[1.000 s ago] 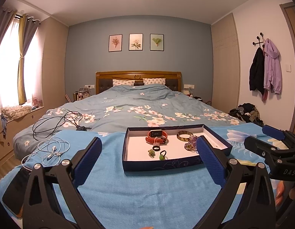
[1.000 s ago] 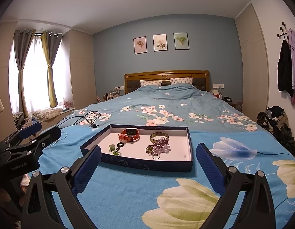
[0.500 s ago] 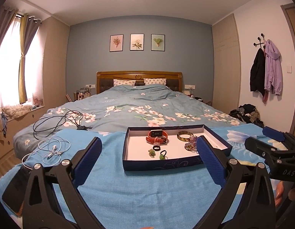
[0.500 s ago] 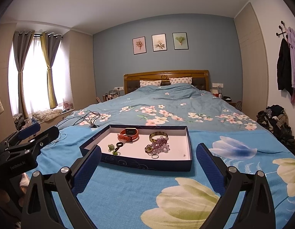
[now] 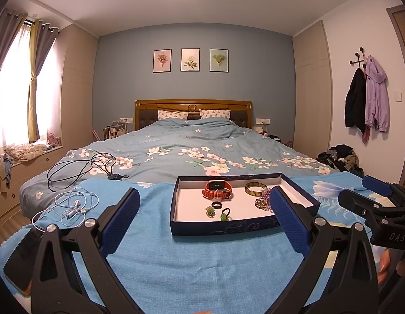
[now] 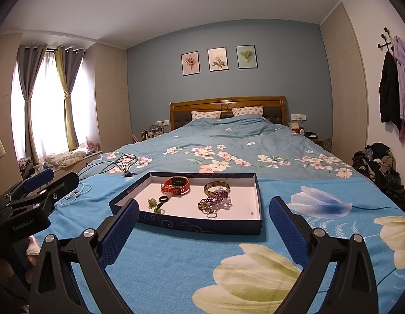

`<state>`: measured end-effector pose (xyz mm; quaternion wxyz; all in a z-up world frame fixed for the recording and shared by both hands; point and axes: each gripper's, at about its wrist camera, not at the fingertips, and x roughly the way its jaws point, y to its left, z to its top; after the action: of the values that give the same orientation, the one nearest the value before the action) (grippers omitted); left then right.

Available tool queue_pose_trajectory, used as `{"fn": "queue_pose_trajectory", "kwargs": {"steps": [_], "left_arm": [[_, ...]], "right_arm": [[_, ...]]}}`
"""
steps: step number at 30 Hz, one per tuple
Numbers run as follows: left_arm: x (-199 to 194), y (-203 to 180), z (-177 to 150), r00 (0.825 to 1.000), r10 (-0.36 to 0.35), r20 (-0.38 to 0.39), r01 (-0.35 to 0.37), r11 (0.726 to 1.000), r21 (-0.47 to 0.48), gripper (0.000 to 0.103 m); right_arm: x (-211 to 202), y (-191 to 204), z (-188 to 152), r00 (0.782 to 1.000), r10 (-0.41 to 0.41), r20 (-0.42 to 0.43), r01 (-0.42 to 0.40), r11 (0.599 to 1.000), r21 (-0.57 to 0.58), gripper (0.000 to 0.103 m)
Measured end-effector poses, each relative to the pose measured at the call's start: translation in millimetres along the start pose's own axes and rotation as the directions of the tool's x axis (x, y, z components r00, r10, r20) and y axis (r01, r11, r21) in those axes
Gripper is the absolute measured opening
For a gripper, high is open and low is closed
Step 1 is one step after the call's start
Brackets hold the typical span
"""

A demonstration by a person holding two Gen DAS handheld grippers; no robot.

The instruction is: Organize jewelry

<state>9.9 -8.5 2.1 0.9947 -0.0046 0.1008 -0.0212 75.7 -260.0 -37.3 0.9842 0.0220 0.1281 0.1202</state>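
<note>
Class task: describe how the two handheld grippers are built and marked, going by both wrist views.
Both the left gripper and the right gripper have black frames, silver screws and blue textured finger pads. White lettering reads "DAS" on the right one and "GenRobot.AI" on the left.

Bedroom clutter around a floral blue bed (image 5: 202, 157)

A tangled black cable (image 5: 79, 168) and white earphones (image 5: 71, 205) lie on the bedding; three framed botanical prints (image 5: 190, 60) hang above the wooden headboard (image 5: 193, 104); dark and lilac jackets (image 5: 366, 99) hang on the wall hook.

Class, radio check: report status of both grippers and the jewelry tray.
Left gripper open, right gripper open, both empty. Jewelry tray on bed, orange watch inside, untouched. Path clear.
</note>
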Motion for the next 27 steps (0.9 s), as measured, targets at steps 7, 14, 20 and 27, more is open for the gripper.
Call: {"fn": "queue_pose_trajectory", "kwargs": {"steps": [7, 14, 20, 27], "left_arm": [[-0.1, 0.1, 0.1, 1.0, 0.0, -0.001, 0.0, 1.0, 0.0, 0.098], [0.6, 0.6, -0.3, 1.0, 0.001, -0.001, -0.001, 1.0, 0.001, 0.098], [0.5, 0.6, -0.2, 1.0, 0.001, 0.0, -0.001, 1.0, 0.0, 0.098], [1.0, 1.9, -1.4, 1.0, 0.002, 0.0, -0.002, 1.0, -0.001, 0.098]], "right_arm": [[-0.3, -0.4, -0.3, 1.0, 0.002, 0.001, -0.002, 1.0, 0.0, 0.096], [0.0, 1.8, 1.6, 1.0, 0.0, 0.006, 0.0, 1.0, -0.003, 0.096], [-1.4, 2.7, 1.4, 1.0, -0.003, 0.01, 0.003, 1.0, -0.002, 0.096], [-0.9, 3.2, 2.0, 1.0, 0.0, 0.007, 0.0, 1.0, -0.002, 0.096]]}}
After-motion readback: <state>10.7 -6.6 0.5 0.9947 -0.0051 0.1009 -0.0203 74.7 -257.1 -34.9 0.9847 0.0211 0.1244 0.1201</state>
